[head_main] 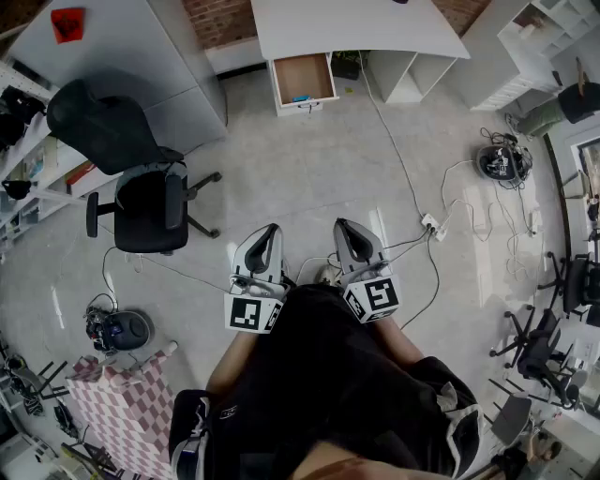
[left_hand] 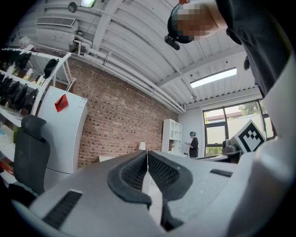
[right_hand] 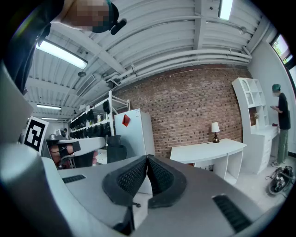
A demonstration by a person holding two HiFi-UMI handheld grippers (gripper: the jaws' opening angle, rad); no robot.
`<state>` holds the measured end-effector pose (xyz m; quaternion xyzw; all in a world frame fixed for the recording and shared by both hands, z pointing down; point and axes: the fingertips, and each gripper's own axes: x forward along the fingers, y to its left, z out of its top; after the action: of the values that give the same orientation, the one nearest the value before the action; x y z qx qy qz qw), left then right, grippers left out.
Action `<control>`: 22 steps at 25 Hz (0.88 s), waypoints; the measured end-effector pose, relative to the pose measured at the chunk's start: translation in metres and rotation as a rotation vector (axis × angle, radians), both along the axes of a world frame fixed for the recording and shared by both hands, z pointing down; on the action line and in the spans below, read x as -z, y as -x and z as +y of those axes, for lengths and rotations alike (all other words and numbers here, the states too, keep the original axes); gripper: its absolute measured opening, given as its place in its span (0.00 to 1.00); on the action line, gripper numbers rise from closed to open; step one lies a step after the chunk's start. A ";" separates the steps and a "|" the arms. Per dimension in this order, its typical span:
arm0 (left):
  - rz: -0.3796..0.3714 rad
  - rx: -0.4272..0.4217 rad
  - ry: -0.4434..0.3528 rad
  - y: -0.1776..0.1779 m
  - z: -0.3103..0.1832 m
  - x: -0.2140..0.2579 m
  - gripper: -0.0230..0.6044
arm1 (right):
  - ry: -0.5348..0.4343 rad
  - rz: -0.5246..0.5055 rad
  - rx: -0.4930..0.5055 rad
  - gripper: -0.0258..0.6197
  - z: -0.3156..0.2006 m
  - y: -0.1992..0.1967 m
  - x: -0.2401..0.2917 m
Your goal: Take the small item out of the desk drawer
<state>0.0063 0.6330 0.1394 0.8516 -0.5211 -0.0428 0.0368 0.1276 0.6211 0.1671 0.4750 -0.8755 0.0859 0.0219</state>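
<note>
You are holding the left gripper [head_main: 273,229] and right gripper [head_main: 340,225] clenched and empty, well apart from the desk [head_main: 356,23]. The small item [head_main: 300,97] is lying in the open drawer [head_main: 305,73]. A floor cable [head_main: 398,169] is trailing alongside your path, risking a snagged foot.

We're looking at a loft-style office-lab: red brick wall [right_hand: 199,102], curved white desk [head_main: 356,23], black swivel office chair [head_main: 145,211], white power strip with trailing cables [head_main: 432,225] on the grey floor [head_main: 309,159], long strip light [left_hand: 212,77] overhead.
</note>
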 end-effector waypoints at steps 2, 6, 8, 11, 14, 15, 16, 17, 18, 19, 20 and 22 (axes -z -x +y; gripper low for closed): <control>-0.001 -0.002 0.002 0.003 -0.001 -0.001 0.05 | 0.002 0.004 0.001 0.08 -0.001 0.003 -0.002; 0.001 -0.007 0.005 0.013 -0.005 -0.004 0.05 | 0.004 0.006 0.000 0.08 -0.005 0.013 -0.003; 0.005 -0.010 0.005 0.019 -0.006 -0.005 0.05 | 0.004 0.010 -0.001 0.08 -0.006 0.019 -0.004; 0.010 -0.013 0.009 0.033 -0.008 -0.006 0.05 | 0.002 0.004 -0.007 0.08 -0.009 0.032 -0.003; 0.013 -0.018 0.010 0.051 -0.013 -0.005 0.05 | -0.004 -0.011 -0.018 0.08 -0.016 0.049 0.000; 0.013 -0.020 0.010 0.058 -0.015 -0.006 0.05 | -0.004 -0.012 -0.021 0.08 -0.019 0.056 0.000; 0.015 -0.023 0.010 0.065 -0.017 -0.007 0.05 | -0.003 -0.010 -0.024 0.08 -0.021 0.062 -0.001; 0.017 -0.027 0.012 0.072 -0.019 -0.008 0.05 | -0.002 -0.008 -0.028 0.08 -0.024 0.069 -0.001; 0.019 -0.031 0.014 0.080 -0.021 -0.010 0.05 | 0.000 -0.005 -0.034 0.08 -0.027 0.076 -0.003; 0.021 -0.036 0.017 0.087 -0.024 -0.011 0.05 | 0.002 -0.003 -0.040 0.08 -0.029 0.082 -0.004; 0.023 -0.042 0.019 0.094 -0.025 -0.014 0.05 | 0.004 0.000 -0.047 0.08 -0.032 0.088 -0.006; 0.024 -0.053 0.023 0.106 -0.029 -0.020 0.05 | 0.005 0.009 -0.059 0.08 -0.035 0.098 -0.010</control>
<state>-0.0995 0.6041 0.1591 0.8640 -0.4984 -0.0461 0.0543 0.0292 0.5865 0.1770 0.5010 -0.8608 0.0863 0.0245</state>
